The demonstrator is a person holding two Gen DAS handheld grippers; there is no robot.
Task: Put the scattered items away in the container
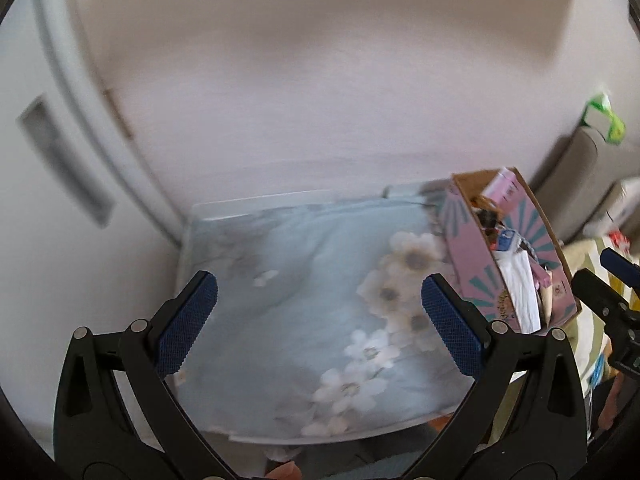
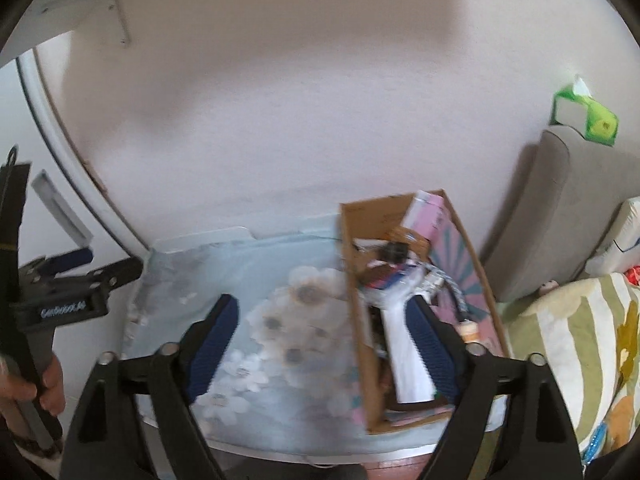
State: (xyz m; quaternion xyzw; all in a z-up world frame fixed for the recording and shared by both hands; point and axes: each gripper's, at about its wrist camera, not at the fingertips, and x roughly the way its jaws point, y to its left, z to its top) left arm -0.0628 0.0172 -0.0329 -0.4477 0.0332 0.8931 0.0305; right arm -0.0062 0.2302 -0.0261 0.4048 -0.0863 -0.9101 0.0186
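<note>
A pink and teal cardboard box [image 2: 472,276] stands on the right side of a small table with a pale blue flowered cloth [image 2: 260,312]. The box holds several items: a white handled device [image 2: 404,344], a pink carton [image 2: 428,212] and dark small things. It also shows in the left wrist view [image 1: 476,264]. My left gripper [image 1: 320,316] is open and empty above the cloth, left of the box. My right gripper [image 2: 324,344] is open and empty above the box's near left wall; its right finger is over the box.
A white wall stands behind the table. A white door with a recessed handle [image 1: 60,156] is at the left. A grey cushion [image 2: 560,208] with a green tissue pack [image 2: 588,116] and a striped flowered blanket [image 2: 580,344] lie at the right.
</note>
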